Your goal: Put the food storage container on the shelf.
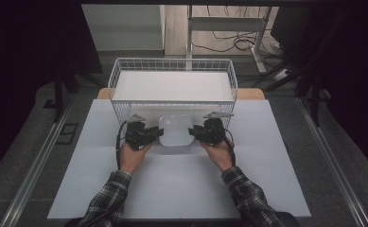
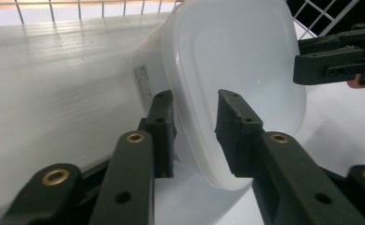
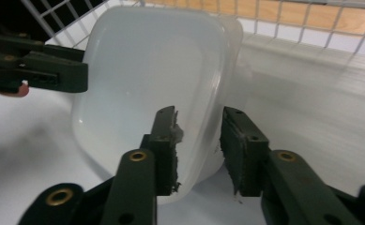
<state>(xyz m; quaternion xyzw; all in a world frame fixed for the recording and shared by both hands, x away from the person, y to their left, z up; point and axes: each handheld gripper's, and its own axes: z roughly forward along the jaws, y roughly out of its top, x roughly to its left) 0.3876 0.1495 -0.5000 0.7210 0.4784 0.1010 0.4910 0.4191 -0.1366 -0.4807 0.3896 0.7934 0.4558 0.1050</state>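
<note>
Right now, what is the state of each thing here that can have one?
Plastic container: lid on, tilted, leaning on the basket wall.
Wire basket: upright, open-topped, a white sheet lining its floor.
Left claw: open, astride the container's rim.
Right claw: open, astride the opposite rim.

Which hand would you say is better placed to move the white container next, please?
Neither clearly: left tongs and right tongs straddle opposite rims of the white container, both slightly open. Probably both together.

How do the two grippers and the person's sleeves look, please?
Both the left gripper and the right gripper are black, with brass-coloured rivets on the jaw links and a grey three-cornered plate on top. A black cable trails from each. The sleeves are dark plaid.
</note>
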